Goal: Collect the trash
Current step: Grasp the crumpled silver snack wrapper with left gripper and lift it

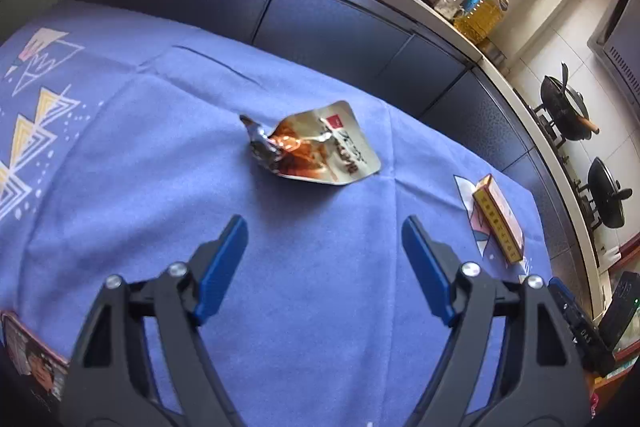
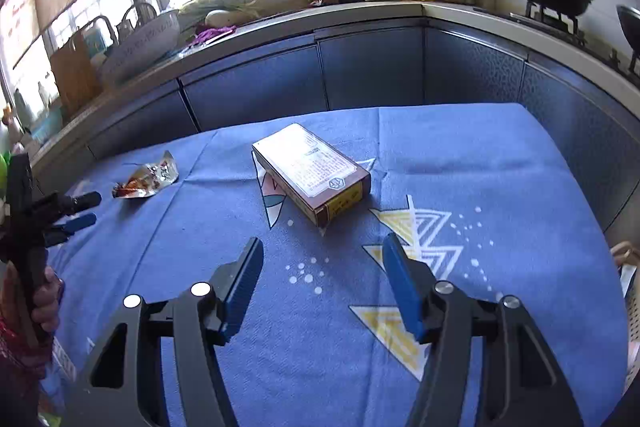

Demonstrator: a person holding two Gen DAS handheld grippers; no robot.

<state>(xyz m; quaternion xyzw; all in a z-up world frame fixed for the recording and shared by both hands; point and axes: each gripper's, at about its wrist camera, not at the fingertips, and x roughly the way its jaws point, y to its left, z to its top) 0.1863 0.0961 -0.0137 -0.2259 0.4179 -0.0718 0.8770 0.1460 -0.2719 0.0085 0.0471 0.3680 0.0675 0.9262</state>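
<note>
flat, crinkled foil wrapper (image 1: 316, 145); rectangular cardboard box (image 2: 312, 173).

Ahead of your left jaws, the crumpled snack wrapper (image 1: 320, 147) carries large dark Chinese characters, too warped to read. Ahead of your right jaws, the box (image 2: 312, 173) bears fine print, illegible. Nothing else reads.

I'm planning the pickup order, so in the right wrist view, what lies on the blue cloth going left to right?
Left gripper at the left edge → crumpled snack wrapper → brown box → yellow triangle print on the cloth.
</note>
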